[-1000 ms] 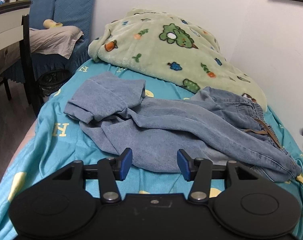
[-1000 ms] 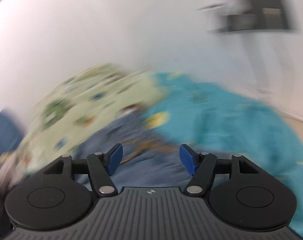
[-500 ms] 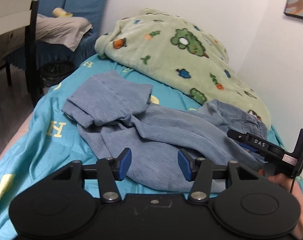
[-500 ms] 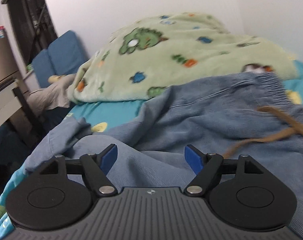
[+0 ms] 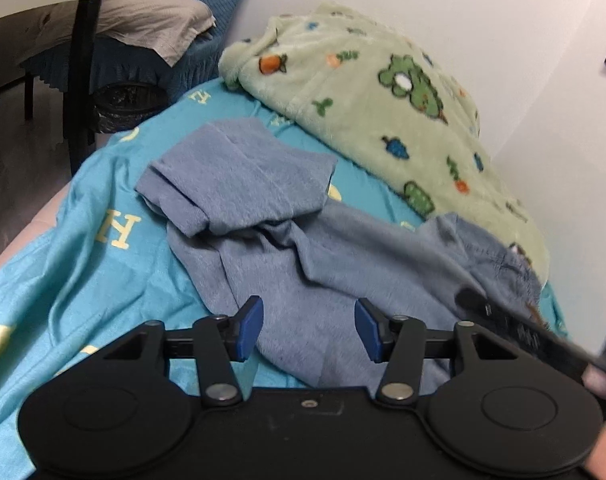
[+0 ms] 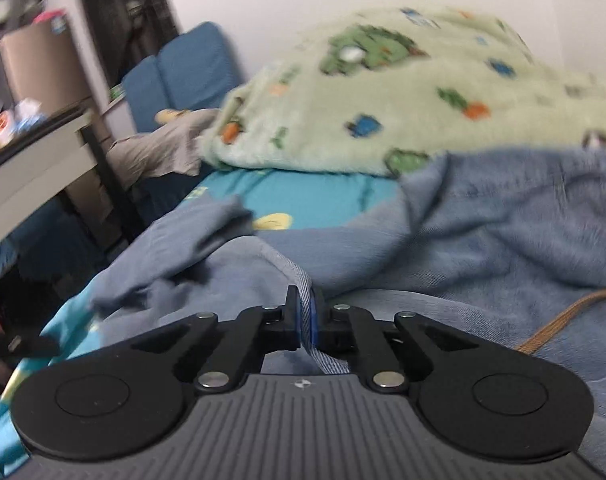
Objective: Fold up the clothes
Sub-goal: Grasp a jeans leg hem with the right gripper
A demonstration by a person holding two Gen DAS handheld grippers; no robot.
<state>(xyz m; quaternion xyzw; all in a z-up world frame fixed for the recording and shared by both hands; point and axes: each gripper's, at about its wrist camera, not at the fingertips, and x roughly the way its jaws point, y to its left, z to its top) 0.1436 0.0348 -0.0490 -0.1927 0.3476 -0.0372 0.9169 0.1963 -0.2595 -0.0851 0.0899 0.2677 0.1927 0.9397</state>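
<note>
right gripper [image 6: 306, 320] pinches jeans [image 6: 483, 232] fold; left gripper [image 5: 309, 328] half open

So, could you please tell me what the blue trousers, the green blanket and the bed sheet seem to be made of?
The blue trousers look like soft washed denim: matte, with a pale woven underside at the edge in the right gripper. The green blanket looks like plush fleece, fuzzy at its edge. The bed sheet seems thin smooth woven cloth, perhaps cotton, finely creased.
</note>
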